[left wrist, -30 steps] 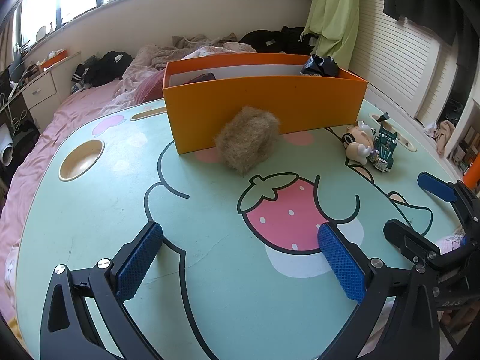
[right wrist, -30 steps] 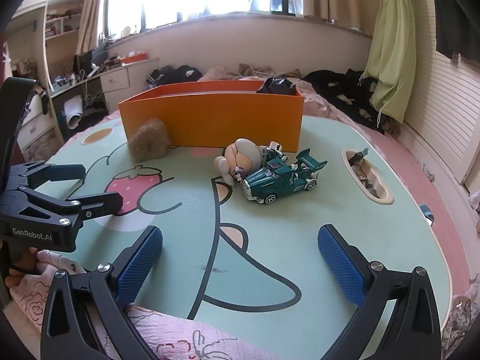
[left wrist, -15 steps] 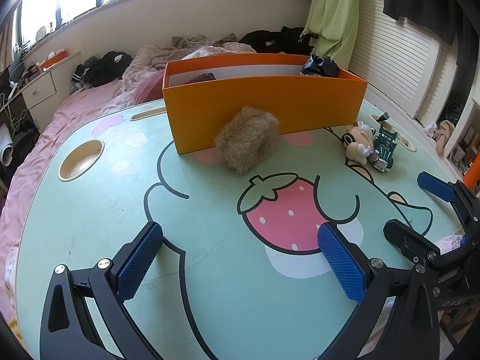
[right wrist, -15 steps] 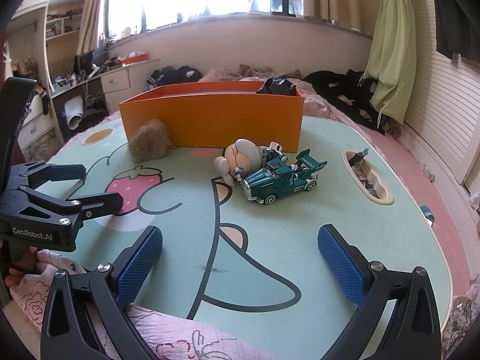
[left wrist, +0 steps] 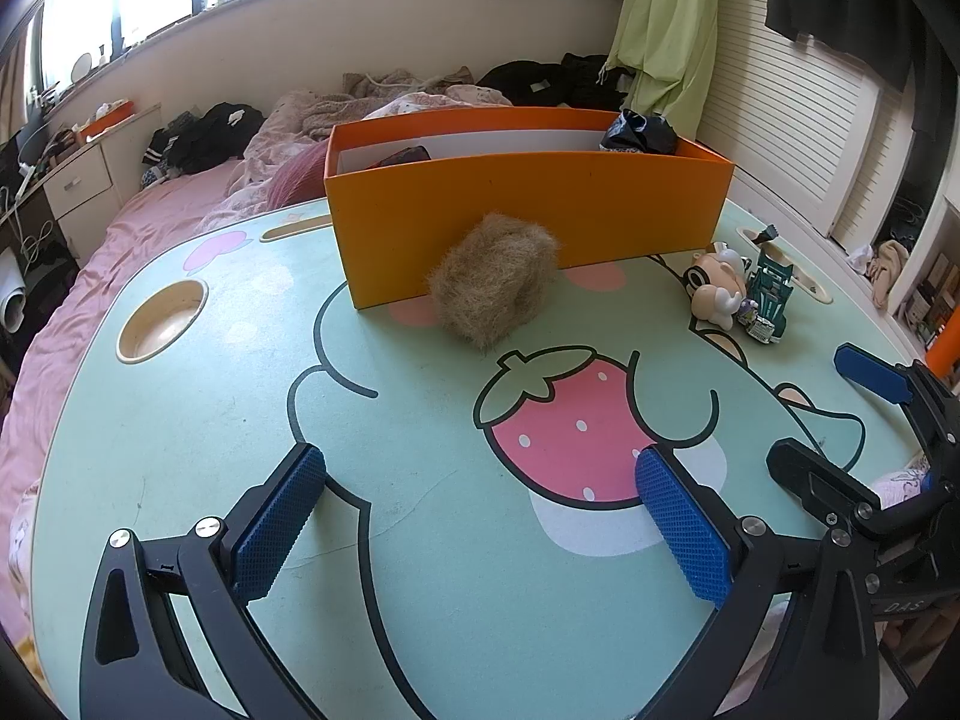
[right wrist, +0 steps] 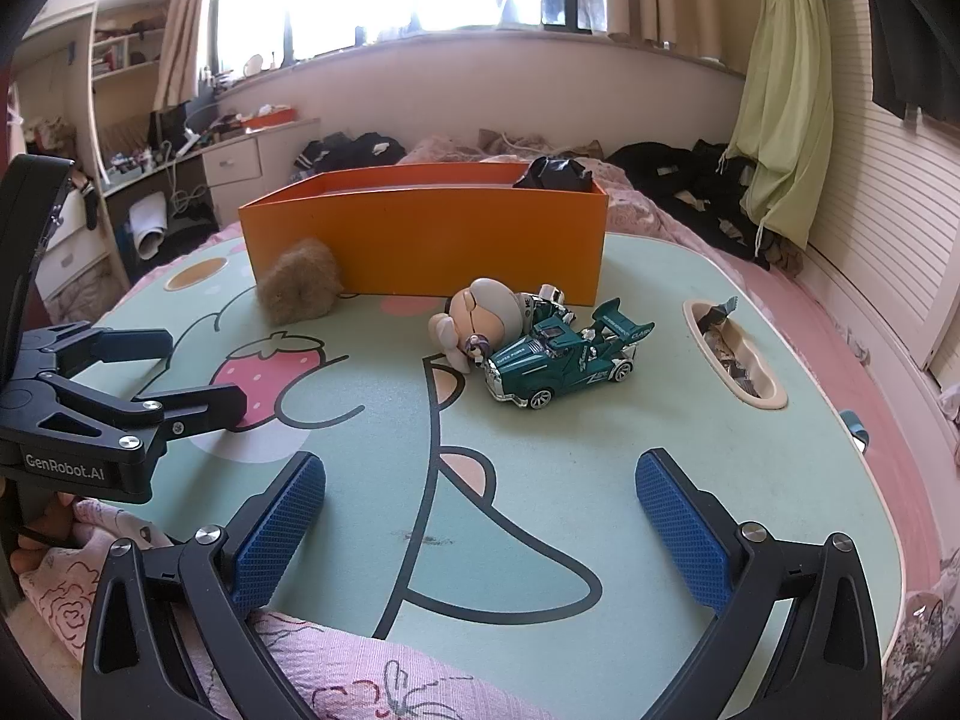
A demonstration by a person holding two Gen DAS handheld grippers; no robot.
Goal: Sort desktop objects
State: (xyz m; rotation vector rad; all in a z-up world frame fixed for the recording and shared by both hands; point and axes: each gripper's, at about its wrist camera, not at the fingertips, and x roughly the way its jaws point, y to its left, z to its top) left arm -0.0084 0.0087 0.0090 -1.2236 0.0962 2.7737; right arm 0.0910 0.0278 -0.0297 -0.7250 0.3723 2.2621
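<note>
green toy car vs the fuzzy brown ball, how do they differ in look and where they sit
The green toy car is hard, glossy and detailed, with wheels and a rear wing; the fuzzy brown ball is a soft, shaggy lump with no clear features. The car sits out from the orange box, right beside a small figurine; the ball lies up against the box's front wall, alone. Both rest on the table, outside the box, untouched by either gripper.

orange box (left wrist: 528,216) wall hides most of its contents.
</note>
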